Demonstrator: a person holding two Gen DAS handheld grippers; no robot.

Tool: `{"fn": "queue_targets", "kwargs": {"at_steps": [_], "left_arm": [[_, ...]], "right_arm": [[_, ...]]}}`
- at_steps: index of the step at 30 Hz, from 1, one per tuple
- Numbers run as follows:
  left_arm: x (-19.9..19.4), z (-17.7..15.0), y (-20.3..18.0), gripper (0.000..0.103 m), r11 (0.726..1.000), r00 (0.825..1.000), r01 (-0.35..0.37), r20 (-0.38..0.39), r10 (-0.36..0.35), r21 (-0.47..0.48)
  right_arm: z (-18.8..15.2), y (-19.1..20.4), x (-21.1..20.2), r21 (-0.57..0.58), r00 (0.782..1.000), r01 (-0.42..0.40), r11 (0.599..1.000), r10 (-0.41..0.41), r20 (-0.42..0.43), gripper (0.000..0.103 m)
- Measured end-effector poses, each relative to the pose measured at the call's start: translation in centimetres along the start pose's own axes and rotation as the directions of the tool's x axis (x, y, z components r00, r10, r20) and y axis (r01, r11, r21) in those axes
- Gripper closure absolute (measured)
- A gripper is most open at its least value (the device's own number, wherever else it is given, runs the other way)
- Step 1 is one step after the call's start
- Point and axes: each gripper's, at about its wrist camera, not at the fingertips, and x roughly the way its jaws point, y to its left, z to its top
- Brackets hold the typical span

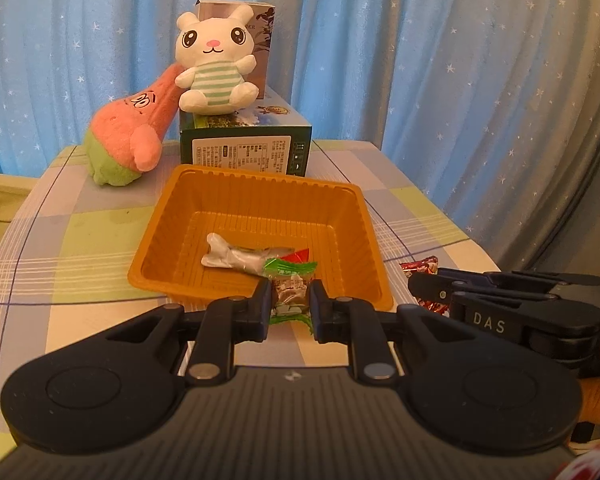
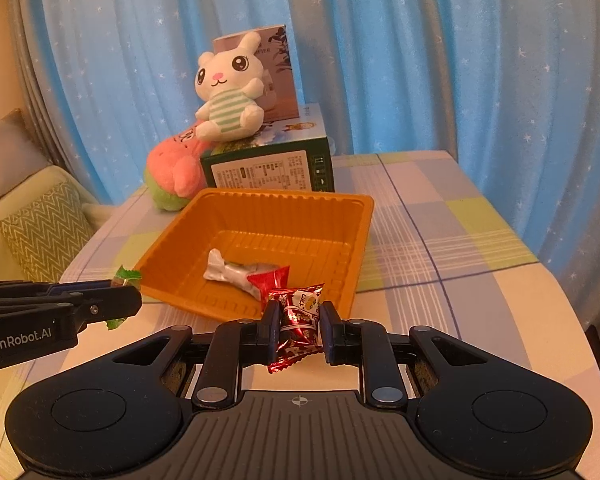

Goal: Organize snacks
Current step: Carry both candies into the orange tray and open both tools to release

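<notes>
An orange plastic tray (image 1: 260, 196) (image 2: 300, 208) sits mid-table. Inside lie a silver-wrapped snack (image 1: 236, 258) (image 2: 236, 274) and a small red wrapper (image 1: 298, 256) (image 2: 270, 278). My left gripper (image 1: 290, 300) is shut on a green-wrapped candy (image 1: 290, 286) just in front of the tray's near rim. It also shows in the right wrist view (image 2: 120, 304) with the green candy (image 2: 126, 274) sticking out. My right gripper (image 2: 300, 322) is shut on a red-and-white candy (image 2: 300, 316) at the tray's near right corner. It shows in the left wrist view (image 1: 424, 284) with the red candy (image 1: 420, 267).
Behind the tray stands a dark green box (image 1: 244, 140) (image 2: 268, 164) with a white bunny plush (image 1: 214, 60) (image 2: 230, 88) on top and a taller box (image 1: 266, 28) behind. A pink-and-green plush (image 1: 128, 136) (image 2: 172, 172) leans at the left. Blue curtains hang behind the checked tablecloth (image 1: 80, 240).
</notes>
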Motion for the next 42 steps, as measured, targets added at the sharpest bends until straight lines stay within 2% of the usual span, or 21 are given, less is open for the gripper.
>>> {"fn": "queue_targets", "kwargs": {"at_steps": [11, 22, 24, 38, 40, 42], "left_arm": [[5.2, 3.4, 2.3, 0.086, 1.0, 1.0, -0.026, -0.01, 0.025, -0.012], [8.8, 4.1, 3.6, 0.085, 0.999, 0.999, -0.035, -0.014, 0.035, -0.035], [9.3, 4.1, 3.8, 0.08, 0.999, 0.999, -0.035, -0.017, 0.035, -0.04], [8.0, 3.0, 4.8, 0.079, 0.997, 0.999, -0.035, -0.023, 0.033, -0.073], [7.8, 3.0, 4.8, 0.078, 0.996, 0.999, -0.032, -0.019, 0.031, -0.078], [7.5, 2.9, 4.9, 0.073, 0.996, 0.999, -0.034, -0.016, 0.033, -0.081]], "right_arm": [[3.1, -1.6, 5.1, 0.046, 0.999, -0.01, 0.999, 0.011, -0.037, 0.081], [3.9, -2.2, 7.2, 0.074, 0.998, -0.008, 0.997, 0.012, -0.054, 0.081], [3.8, -2.3, 7.3, 0.078, 0.998, -0.007, 0.997, 0.011, -0.055, 0.081], [4.0, -2.7, 7.6, 0.107, 0.998, -0.017, 0.994, 0.024, -0.058, 0.081], [4.2, -2.5, 7.5, 0.109, 0.998, -0.027, 0.994, 0.033, -0.046, 0.081], [4.4, -2.5, 7.5, 0.12, 0.997, -0.06, 0.991, 0.065, -0.031, 0.081]]}}
